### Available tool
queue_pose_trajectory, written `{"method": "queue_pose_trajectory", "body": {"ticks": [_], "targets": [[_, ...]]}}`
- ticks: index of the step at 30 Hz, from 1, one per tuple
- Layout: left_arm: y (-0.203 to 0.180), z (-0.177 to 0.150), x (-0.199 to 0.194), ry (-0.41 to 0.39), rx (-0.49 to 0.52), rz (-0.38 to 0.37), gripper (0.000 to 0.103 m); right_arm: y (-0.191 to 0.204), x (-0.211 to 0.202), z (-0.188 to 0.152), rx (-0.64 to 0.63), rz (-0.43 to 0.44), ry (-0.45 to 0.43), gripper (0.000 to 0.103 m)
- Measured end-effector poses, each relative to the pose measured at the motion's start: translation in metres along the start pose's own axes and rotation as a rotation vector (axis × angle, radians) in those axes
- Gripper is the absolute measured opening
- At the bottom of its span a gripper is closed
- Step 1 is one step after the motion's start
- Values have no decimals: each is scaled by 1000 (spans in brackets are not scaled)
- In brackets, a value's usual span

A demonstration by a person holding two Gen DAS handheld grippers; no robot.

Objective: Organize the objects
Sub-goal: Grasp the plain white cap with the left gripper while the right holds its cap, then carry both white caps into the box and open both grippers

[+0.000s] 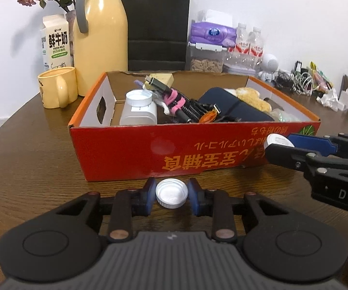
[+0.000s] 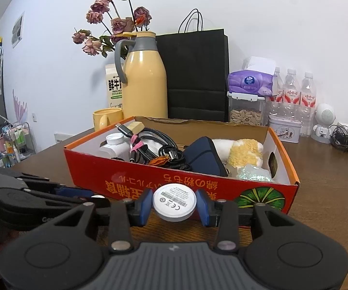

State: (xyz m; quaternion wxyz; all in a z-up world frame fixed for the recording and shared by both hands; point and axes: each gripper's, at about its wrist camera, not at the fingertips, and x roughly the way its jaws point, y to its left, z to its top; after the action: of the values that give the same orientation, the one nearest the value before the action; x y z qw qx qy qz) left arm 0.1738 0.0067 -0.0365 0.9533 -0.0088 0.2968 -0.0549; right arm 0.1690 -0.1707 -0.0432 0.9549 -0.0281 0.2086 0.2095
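Left gripper (image 1: 171,193) pinches white cap (image 1: 172,192), hollow up; right gripper (image 2: 174,204) clamps white disc (image 2: 174,202), label up.

White disc (image 2: 174,200) clamped in right gripper (image 2: 174,204), red box (image 2: 149,181) behind

Yellow thermos (image 2: 144,82), black paper bag (image 2: 195,72) and dried roses (image 2: 116,24) stand behind.

The red cardboard box (image 1: 174,149) stands near the table's (image 1: 28,164) front edge, blocking forward passage; bare table lies left of it, toward the yellow mug (image 1: 57,87).
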Motion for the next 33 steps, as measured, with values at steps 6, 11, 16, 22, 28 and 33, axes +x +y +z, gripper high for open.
{"method": "queue_pose_trajectory", "body": {"ticks": [6,11,16,22,28,33], "targets": [[0,1,-8,-37,-20,-10,30,1,-4,1,-8,-7,-23,38],[-4,8,-21,-86,-30,-30,30,0,-8,6,-8,-18,-53,38],[-13,29,-35,-157,-14,-53,30,-3,-10,17,-8,-36,-77,38],[-24,65,-35,-241,-10,-46,30,-11,-8,40,-23,-78,-125,38],[-27,99,-14,-265,-55,-19,30,-24,17,68,-24,-129,-129,38],[-24,115,14,-244,-106,9,30,-37,46,82,20,-151,-109,38]]}}
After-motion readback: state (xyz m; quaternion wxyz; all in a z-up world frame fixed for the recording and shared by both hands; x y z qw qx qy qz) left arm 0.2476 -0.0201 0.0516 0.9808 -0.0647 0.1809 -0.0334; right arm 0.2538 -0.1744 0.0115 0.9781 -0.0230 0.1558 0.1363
